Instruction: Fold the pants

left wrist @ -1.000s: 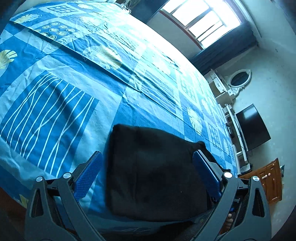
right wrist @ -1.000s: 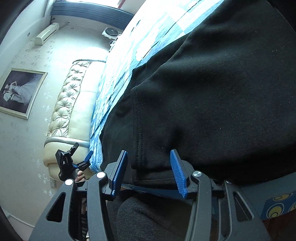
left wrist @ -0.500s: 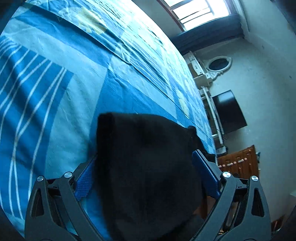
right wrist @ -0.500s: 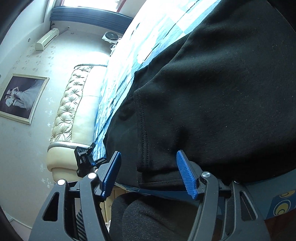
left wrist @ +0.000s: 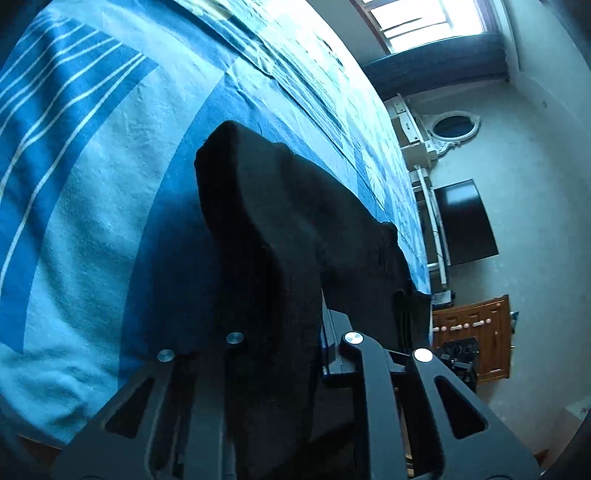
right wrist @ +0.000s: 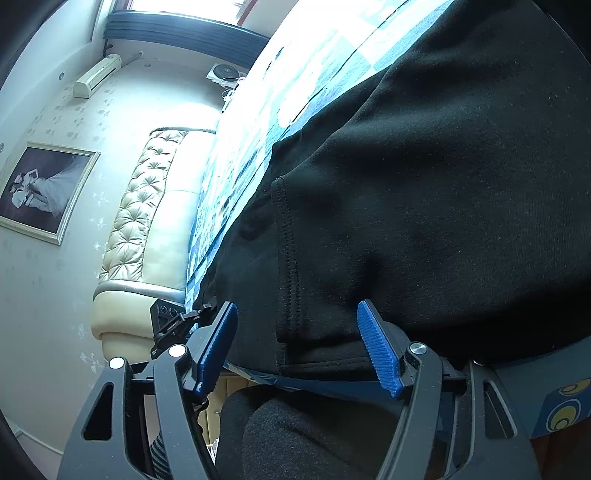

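The black pants (left wrist: 280,229) lie bunched on a bed covered by a blue patterned bedspread (left wrist: 96,177), at its near edge.

In the left wrist view, the spread fills the left side with white stripes on blue squares. In the middle, a thick fold of the pants rises from the spread and runs down between the black arms of the left claw (left wrist: 284,332). The jaws are closing and the fabric is pinched between them; the cloth hides the pads almost entirely, with only a sliver of blue showing at the right side of the fold. To the right of the pants, past the edge of the bed, stand a dark flat screen (left wrist: 465,225), an oval mirror in a white frame (left wrist: 454,125), and a wooden cabinet (left wrist: 476,339) lower down. A bright window (left wrist: 432,18) sits at the top.

In the right wrist view, a framed picture (right wrist: 40,188) hangs on the wall at far left, with a wall air conditioner (right wrist: 96,75) above it. Next comes a cream tufted headboard (right wrist: 147,221). The pants fill the middle and right, a stitched hem running down toward the right claw (right wrist: 295,339). Its jaws are opening, the blue ribbed pads (right wrist: 378,350) standing apart on either side of the hem and not pressing on it.
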`<state>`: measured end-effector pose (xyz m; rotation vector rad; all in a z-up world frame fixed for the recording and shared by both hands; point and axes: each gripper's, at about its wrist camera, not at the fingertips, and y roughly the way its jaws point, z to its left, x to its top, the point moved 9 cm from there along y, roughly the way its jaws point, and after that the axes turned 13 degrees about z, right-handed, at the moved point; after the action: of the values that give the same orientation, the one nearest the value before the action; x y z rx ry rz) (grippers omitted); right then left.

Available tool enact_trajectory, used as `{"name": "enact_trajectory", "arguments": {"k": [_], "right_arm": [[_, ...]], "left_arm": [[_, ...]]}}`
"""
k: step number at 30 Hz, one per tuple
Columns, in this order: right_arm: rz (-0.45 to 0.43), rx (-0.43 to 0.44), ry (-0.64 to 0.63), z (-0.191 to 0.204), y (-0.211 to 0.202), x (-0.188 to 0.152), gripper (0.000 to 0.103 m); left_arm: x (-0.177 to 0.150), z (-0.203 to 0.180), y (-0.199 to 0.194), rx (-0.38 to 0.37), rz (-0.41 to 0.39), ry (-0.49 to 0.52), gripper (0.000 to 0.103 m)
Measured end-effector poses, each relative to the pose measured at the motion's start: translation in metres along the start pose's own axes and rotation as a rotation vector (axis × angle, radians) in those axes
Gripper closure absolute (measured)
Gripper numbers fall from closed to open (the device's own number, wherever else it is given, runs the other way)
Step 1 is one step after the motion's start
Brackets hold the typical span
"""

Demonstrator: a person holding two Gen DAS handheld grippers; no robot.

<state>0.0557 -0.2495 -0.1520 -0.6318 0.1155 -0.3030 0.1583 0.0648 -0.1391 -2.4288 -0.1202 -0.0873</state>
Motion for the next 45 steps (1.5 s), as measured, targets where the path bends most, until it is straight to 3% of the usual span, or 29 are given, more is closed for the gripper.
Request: {"name": "enact_trajectory", "arguments": {"k": [7,14,18,32,45], "right_arm": [[0.006,0.006,-0.005,0.006,-0.005,0.001,0.029],[-0.045,-0.075,-0.056,0.015,-0.02,0.003,0.026],[-0.082,-0.071,-0.041,0.014,-0.032,0.006,0.025],[-0.166,-0.09,-0.035,0.015,-0.06,0.012,0.025],[-0.222,-0.121,-0.072,0.007,-0.115,0.006,0.025]], "left_arm": [[0.004,-0.047,-0.015,0.291,-0.035,0.051,0.088],[-0.003,-0.104,-0.031,0.449,-0.105,0.161,0.088],[-0.012,-0.134,-0.033,0.528,-0.136,0.229,0.088],[-0.027,-0.226,0.001,0.699,-0.18,0.378,0.089],[-0.037,-0.284,0.062,0.781,-0.168,0.481,0.089]]}}
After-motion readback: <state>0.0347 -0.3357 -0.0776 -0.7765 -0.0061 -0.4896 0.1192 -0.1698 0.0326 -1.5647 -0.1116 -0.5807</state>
